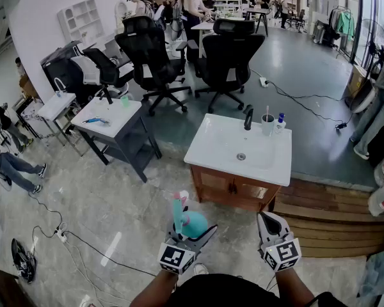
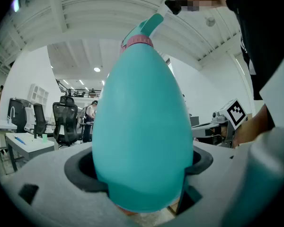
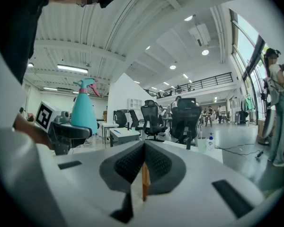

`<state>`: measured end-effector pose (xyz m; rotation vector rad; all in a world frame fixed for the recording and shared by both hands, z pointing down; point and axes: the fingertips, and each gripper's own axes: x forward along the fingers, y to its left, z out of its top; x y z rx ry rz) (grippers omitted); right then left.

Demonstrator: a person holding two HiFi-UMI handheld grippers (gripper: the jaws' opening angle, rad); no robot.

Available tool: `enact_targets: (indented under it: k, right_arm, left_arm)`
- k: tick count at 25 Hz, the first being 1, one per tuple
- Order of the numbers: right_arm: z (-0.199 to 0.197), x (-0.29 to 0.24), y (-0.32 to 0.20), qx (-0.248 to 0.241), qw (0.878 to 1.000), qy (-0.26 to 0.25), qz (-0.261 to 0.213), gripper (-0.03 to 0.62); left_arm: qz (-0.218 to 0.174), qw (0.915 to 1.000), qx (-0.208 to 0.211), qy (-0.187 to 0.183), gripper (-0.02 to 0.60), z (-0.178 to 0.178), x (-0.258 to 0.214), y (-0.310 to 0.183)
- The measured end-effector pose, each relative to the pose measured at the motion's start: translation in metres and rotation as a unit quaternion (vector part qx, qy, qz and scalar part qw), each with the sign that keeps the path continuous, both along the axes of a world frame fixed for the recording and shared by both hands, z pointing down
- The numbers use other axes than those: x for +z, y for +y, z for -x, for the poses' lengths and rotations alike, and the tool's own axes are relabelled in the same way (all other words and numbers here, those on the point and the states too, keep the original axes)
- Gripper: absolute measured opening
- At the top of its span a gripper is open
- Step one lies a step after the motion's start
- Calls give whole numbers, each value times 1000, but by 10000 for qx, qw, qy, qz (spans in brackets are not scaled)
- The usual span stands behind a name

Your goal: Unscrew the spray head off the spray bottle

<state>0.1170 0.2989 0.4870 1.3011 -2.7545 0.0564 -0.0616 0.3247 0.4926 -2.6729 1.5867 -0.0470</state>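
The spray bottle (image 1: 192, 224) was a smooth teal egg shape narrowing to a pink collar. Its spray head (image 1: 178, 204) sat on top, teal with a pink trigger. It stood upright in the air at 6 o'clock in the head view, just left of centre. The left gripper (image 1: 192, 235) was clenched on its lower body, and in the left gripper view the dark pads pressed the bottle from both sides. The right gripper (image 1: 264, 217) hung at 3 o'clock from the bottle, apart from it, with its jaws pressed together on nothing.

Below lay a pale, marble-look tiled floor (image 1: 115, 203) crossed by a cable (image 1: 83, 242). At 1 o'clock from the bottle stood a white sink (image 1: 211, 142) on a wooden cabinet (image 1: 233, 190), with a dark faucet (image 1: 248, 118) and a cup (image 1: 267, 125) at its far edge. Wooden steps (image 1: 333, 226) ran at 3 o'clock. A grey table (image 1: 115, 117) stood at 10 o'clock, and black office chairs (image 1: 150, 50) at 12 o'clock, with people farther back in the open hall.
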Motion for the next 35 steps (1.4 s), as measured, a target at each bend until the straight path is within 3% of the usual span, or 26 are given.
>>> enact_targets:
  k: [12,28,35]
  right_arm:
    - [9,1,-16,50,9999,-145,33,3]
    - [69,3,-34,304,9993,-209,8,5]
    - [72,4,-52,434,9989,-197,49,5]
  left_arm:
    - [74,9999,-4,-70,463,11,3,-16]
    - [179,9995,132,-210,463,76,20,-36]
    - [240,9993,199,-201,463,83,23,-57]
